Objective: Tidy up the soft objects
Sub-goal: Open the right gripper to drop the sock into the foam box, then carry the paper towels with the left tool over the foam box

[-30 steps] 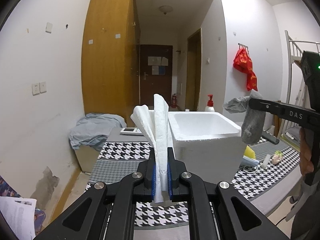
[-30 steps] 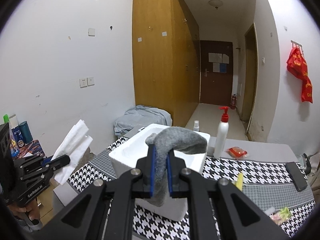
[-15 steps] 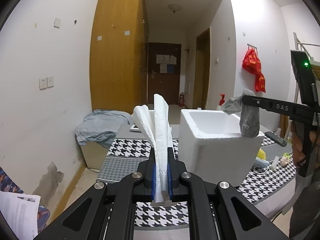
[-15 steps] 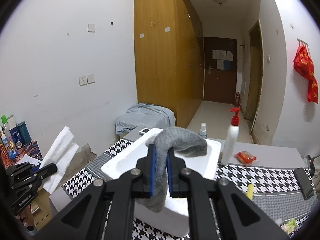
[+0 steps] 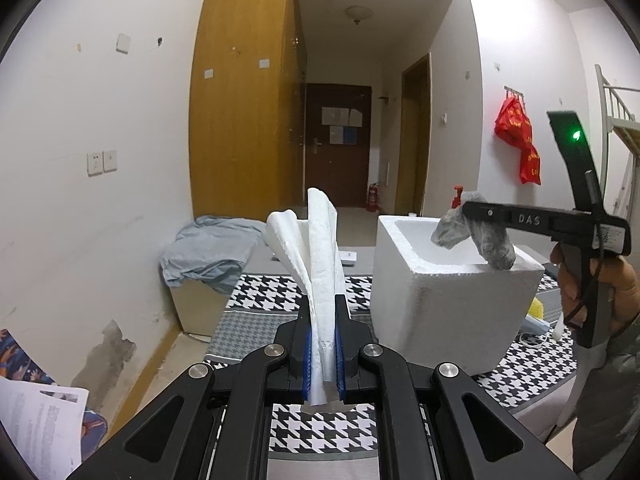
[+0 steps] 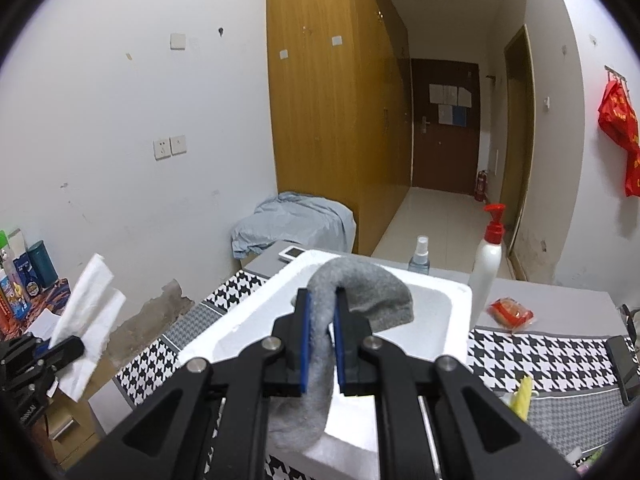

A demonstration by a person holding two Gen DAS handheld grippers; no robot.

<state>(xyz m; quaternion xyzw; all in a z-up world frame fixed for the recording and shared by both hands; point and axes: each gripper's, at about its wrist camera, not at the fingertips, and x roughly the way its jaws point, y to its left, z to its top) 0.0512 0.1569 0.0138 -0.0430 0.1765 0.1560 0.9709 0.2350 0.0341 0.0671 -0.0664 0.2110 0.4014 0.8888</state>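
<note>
- While the left gripper point(image 5: 323, 354) is pinching a folded white tissue point(image 5: 316, 256) upright, well short of the box, nothing much is changing on that side.
- Right gripper point(image 6: 320, 334) is clamping a grey sock point(image 6: 352, 292) and has been sliding in over the white foam box point(image 6: 448, 320) this past second, so I'm guessing a drop is coming.
- Sock's lower end is hanging over the near rim, cut off by the jaws.
- Box floor is mostly hiding behind the sock, can't tell what's inside.
</note>
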